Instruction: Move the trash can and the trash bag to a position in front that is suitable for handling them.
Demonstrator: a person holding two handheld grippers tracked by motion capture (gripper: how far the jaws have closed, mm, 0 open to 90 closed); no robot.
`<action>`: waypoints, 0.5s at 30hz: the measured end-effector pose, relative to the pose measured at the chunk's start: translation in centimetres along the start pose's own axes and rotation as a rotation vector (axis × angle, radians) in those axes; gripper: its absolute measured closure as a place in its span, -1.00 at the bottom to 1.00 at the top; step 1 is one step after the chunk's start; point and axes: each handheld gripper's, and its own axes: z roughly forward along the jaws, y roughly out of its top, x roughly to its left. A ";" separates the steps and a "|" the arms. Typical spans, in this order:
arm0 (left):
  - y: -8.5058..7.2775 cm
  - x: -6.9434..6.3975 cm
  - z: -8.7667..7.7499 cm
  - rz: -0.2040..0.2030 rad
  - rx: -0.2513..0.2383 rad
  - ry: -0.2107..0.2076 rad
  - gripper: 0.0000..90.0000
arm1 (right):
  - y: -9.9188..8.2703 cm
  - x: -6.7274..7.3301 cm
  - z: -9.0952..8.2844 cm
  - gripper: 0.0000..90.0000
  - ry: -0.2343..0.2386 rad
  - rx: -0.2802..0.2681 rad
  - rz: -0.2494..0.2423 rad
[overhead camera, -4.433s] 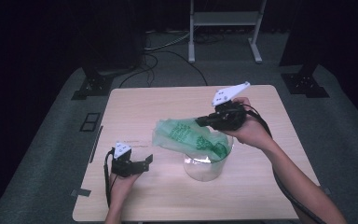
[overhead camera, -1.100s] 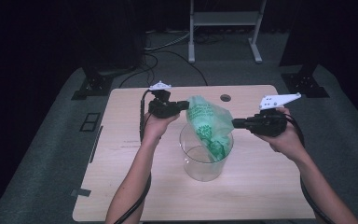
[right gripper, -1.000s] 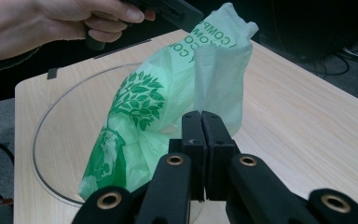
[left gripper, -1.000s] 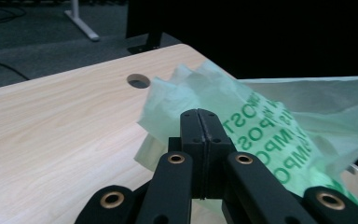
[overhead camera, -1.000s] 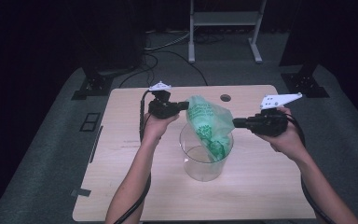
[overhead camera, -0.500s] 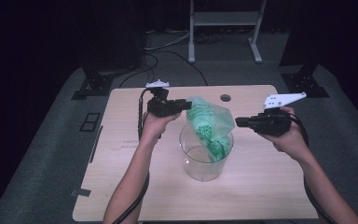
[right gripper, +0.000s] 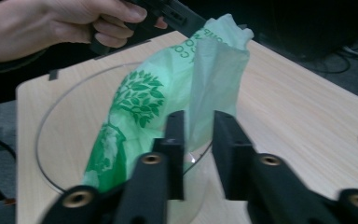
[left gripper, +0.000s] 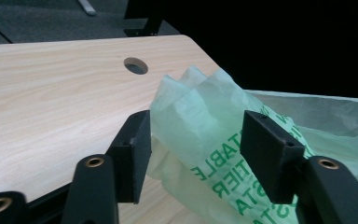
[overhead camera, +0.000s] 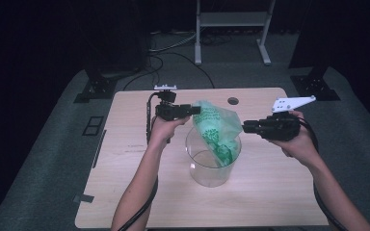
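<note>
A thin green plastic bag [overhead camera: 216, 126] with a printed tree hangs into a clear round container [overhead camera: 192, 161] at mid-table, its top standing above the rim. My left gripper [overhead camera: 195, 109] is at the bag's upper left. Its jaws have just been opening and stand apart, with the bag's crumpled top [left gripper: 200, 116] loose between them in the left gripper view [left gripper: 196, 140]. My right gripper [overhead camera: 244, 127] is at the bag's right edge. Its jaws [right gripper: 198, 135] have just been opening too, and a narrow gap shows with a fold of the bag [right gripper: 205, 84] in it.
The wooden table [overhead camera: 125, 183] has a round cable hole [overhead camera: 232, 101] behind the bag. Dark floor, cables and stand legs [overhead camera: 231, 53] lie beyond the far edge. The other hand with the left gripper [right gripper: 168, 14] is across the container rim [right gripper: 51, 121].
Seconds ago the right gripper alone carried the bag over the container. In the last second both pairs of jaws have parted at the bag's top, and the bag stays draped in the container.
</note>
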 end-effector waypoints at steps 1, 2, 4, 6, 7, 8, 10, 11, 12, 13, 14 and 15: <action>0.0 0.1 0.0 0.001 0.004 0.000 -0.08 | 0.0 0.0 0.0 0.54 -0.001 -0.001 0.002; -0.1 0.2 0.0 -0.001 0.007 0.002 -0.08 | 0.1 0.0 0.1 0.44 -0.020 -0.003 -0.004; -0.2 0.3 0.1 0.002 0.009 -0.017 0.04 | 0.4 0.0 0.4 0.30 -0.032 -0.003 0.002; -0.4 0.2 0.2 0.031 0.014 -0.022 0.21 | 0.6 0.1 0.6 0.25 -0.052 -0.001 -0.008; -0.4 0.1 0.2 0.039 0.009 -0.036 0.34 | 0.8 0.1 0.9 0.25 -0.055 0.003 -0.009; -0.5 0.1 0.3 0.039 0.002 -0.050 0.44 | 0.9 0.2 1.2 0.25 -0.064 0.006 -0.011; -0.5 -0.1 0.3 0.061 -0.006 -0.055 0.64 | 1.1 0.2 1.7 0.33 -0.078 0.016 -0.013; -0.5 -0.2 0.3 0.065 -0.008 -0.063 0.74 | 1.2 0.3 2.0 0.40 -0.090 0.024 -0.014; -0.5 -0.2 0.3 0.073 -0.011 -0.073 0.85 | 1.4 0.3 2.3 0.50 -0.108 0.036 -0.014; -0.5 -0.3 0.2 0.086 -0.009 -0.077 0.96 | 1.5 0.3 2.6 0.65 -0.112 0.046 -0.012; -0.4 -0.4 0.2 0.090 -0.007 -0.079 1.00 | 1.5 0.3 2.8 0.78 -0.113 0.054 -0.011; -0.4 -0.5 0.1 0.095 -0.010 -0.080 1.00 | 1.6 0.3 3.0 0.86 -0.120 0.060 -0.011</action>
